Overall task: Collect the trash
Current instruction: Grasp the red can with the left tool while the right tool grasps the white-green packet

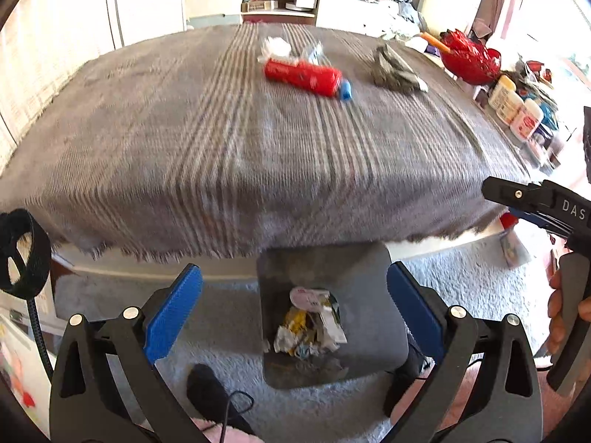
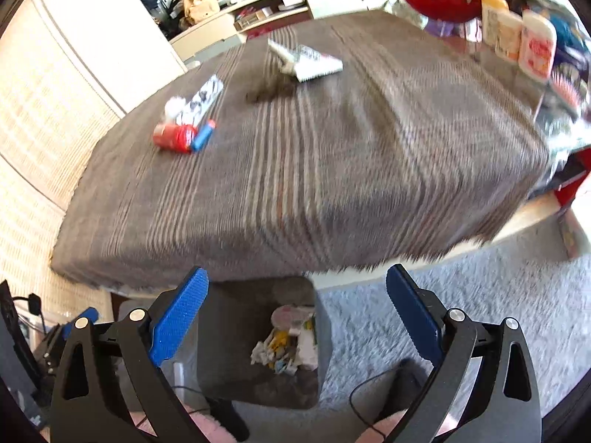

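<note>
Both grippers, left (image 1: 294, 317) and right (image 2: 297, 319), hover with jaws wide and empty above the bin (image 1: 328, 317). The red tube (image 1: 304, 75) lies near the tabletop's far edge; reach there, closing across its width.

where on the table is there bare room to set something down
The near half of the striped cloth is bare, from the front fringe up to the red tube. The left side is bare too. It is crowded at the right edge by the jars and red bowl, with wrappers at the far centre.
</note>
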The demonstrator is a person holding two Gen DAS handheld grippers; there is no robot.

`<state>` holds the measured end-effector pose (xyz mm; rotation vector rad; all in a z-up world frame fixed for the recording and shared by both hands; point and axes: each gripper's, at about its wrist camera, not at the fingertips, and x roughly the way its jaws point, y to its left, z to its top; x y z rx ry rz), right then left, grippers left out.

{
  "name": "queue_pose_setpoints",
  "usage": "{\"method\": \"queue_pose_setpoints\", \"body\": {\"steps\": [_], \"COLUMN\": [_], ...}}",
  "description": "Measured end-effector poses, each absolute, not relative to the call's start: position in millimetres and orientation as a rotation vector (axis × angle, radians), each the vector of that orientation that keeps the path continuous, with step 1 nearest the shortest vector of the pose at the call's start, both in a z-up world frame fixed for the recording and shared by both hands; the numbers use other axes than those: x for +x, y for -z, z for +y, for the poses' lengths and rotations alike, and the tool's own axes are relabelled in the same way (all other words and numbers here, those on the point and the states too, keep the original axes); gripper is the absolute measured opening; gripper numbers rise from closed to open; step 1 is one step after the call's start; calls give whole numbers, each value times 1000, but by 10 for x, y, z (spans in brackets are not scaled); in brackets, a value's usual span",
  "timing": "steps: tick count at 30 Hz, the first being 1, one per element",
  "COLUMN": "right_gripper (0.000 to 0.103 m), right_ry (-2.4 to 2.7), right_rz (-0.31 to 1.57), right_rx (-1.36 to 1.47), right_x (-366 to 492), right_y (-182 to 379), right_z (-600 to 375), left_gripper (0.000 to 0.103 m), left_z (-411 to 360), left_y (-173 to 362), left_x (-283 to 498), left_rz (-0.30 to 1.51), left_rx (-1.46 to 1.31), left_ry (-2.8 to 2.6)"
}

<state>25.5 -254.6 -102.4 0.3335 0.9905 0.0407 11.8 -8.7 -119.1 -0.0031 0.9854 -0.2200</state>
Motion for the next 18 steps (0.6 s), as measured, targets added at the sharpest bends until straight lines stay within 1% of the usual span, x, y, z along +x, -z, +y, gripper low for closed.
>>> {"method": "queue_pose_setpoints", "body": {"steps": [10, 18], "right_gripper": [98, 98], "right_ry": [-31, -19], "right_rz": [919, 894], "right_rx": [304, 310], "right_x": [1007, 1607], "right_y": [646, 600], "right_z": [-2731, -2841], "left_gripper": [95, 94], "left_z": [-282, -511], "left_y": [710, 639], "left_x": [913, 1619], "left_rz": [898, 872], "left_rx": [54, 28], "left_ry": [191, 149]}}
